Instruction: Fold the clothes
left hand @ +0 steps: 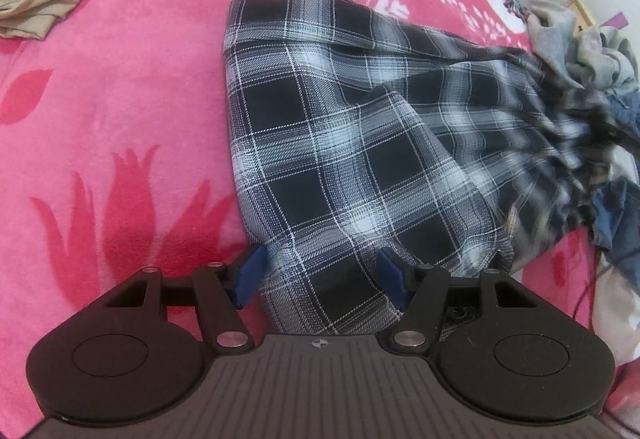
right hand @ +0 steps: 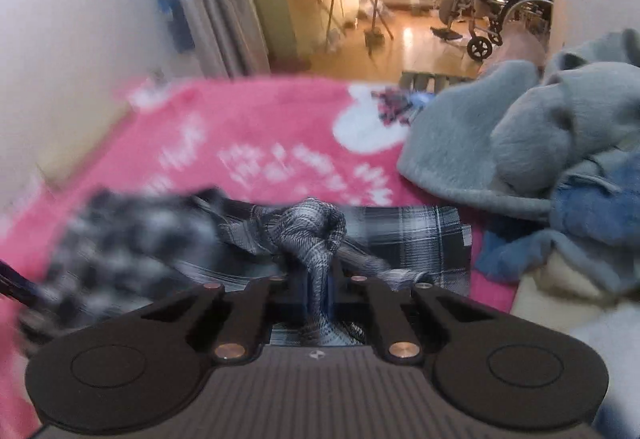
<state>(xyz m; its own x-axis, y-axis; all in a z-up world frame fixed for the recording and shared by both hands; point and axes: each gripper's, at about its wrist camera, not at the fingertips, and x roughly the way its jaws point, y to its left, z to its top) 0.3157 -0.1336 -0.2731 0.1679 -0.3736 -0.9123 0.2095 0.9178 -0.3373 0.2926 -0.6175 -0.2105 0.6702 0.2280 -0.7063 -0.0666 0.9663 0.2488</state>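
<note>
The left gripper [left hand: 318,277] hovered with jaws apart astride the near end of the plaid shirt [left hand: 340,143], which lay on the pink blanket [left hand: 120,99]. The right gripper [right hand: 318,289] was clamped on a bunched fold of it. Beyond lay grey clothes [right hand: 520,143].
</note>
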